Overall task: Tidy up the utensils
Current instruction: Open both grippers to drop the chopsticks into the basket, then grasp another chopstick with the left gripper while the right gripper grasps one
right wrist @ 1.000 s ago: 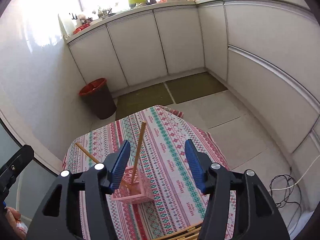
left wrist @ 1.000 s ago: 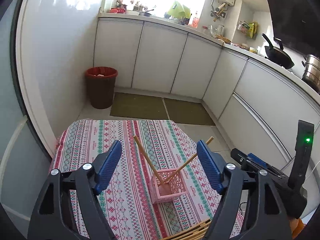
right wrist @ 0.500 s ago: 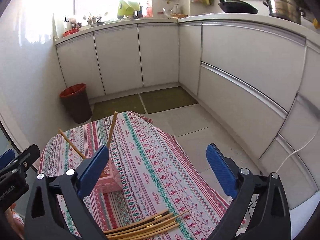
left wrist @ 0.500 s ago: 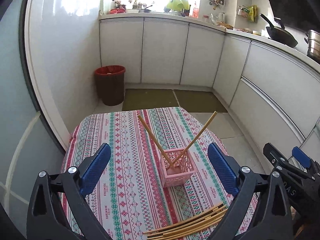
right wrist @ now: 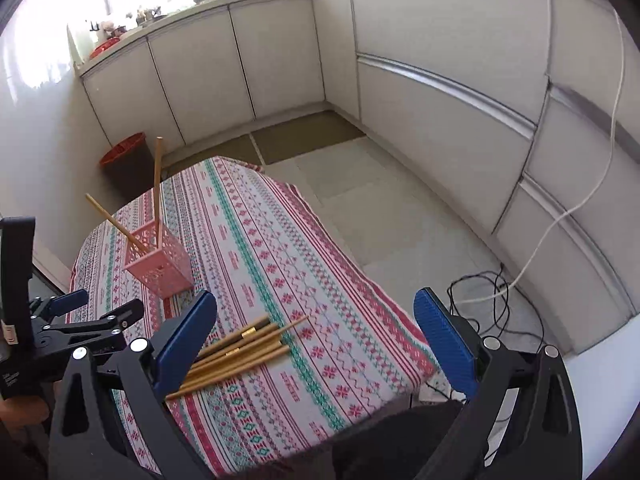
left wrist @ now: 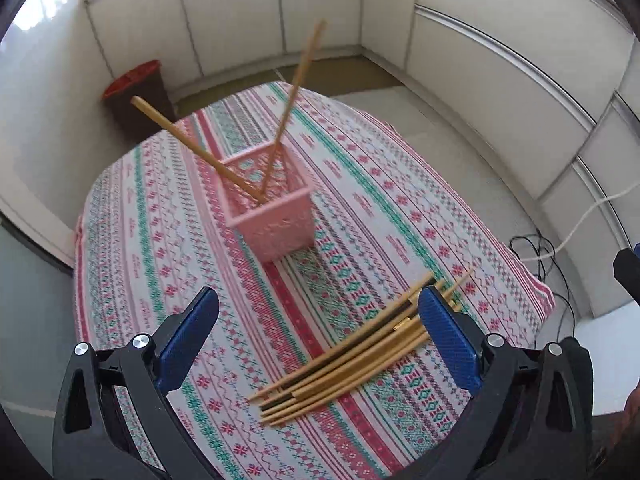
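Since the earlier frames, both cameras have dropped and tilted down toward the table, so the loose chopsticks [left wrist: 360, 344] now fill the lower part of each view instead of sitting at the bottom edge.

We record the task as begun but mostly outstanding. Two chopsticks stand in the pink basket [left wrist: 272, 208], leaning apart to opposite sides. The remaining bundle, a mix of light wooden sticks and at least one dark one, lies flat on the patterned tablecloth [left wrist: 360, 184], near the front edge of the table and well short of the basket. We judge that all of these have yet to be transferred.

We find the left hand-held gripper [left wrist: 318, 340] opened wide and empty. Its right pad sits over the far ends of the bundle, with most of the sticks lying in the gap between the pads; we cannot tell whether it touches them. The basket stands beyond it, directly ahead.

We find the right hand-held gripper [right wrist: 316, 330] likewise spread wide and holding nothing. The bundle lies by its left pad, partly hidden behind it, and the basket is farther off to the left.

Beyond the table we note white cabinets [right wrist: 420, 60], a red-rimmed bin [left wrist: 136, 96] and cables [right wrist: 492, 300] on the floor.
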The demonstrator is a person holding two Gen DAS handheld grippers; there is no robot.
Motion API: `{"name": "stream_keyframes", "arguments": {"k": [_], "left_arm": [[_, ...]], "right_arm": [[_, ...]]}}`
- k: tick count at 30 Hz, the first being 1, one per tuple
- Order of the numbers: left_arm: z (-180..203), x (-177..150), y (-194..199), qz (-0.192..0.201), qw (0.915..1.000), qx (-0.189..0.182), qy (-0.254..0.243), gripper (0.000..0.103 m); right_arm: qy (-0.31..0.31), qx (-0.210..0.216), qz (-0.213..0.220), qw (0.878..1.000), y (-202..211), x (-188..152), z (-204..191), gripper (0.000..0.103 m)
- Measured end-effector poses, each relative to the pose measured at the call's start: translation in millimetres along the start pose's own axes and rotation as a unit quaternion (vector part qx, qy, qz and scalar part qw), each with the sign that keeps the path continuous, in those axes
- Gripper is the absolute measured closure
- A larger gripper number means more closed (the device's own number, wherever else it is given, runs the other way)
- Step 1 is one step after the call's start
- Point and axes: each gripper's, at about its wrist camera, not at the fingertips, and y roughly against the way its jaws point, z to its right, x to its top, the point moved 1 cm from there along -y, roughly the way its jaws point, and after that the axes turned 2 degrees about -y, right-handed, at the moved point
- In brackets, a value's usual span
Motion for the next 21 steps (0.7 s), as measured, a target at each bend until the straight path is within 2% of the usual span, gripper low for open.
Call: {"name": "stream_keyframes", "arguments": {"k": [5, 10, 18, 21], "left_arm": [[30.7, 1.8, -47.5, -0.081, 0.9945, -0.057, -0.034, 0.007], [48.2, 9.7, -97.2, -0.151, 0.9852, -0.065, -0.048, 0.016], [58.6, 17.6, -136.6, -0.185, 0.9796, -0.046, -0.062, 0.022], [58.4, 18.8, -145.8, -0.186, 0.9798, -0.034, -0.065, 0.03]], "right_arm": [[-0.05, 0.011, -0.051, 0.997, -7.4, -8.0, 30.3, 0.007], [-0.07, 0.013, -0.058, 0.996, -5.3, -6.6, 44.9, 0.007], [-0.083, 0.016, -0.085, 0.993, -17.2, -9.6, 51.9, 0.007], [-0.085, 0.015, -0.096, 0.992, -22.4, -12.7, 51.3, 0.007]]}}
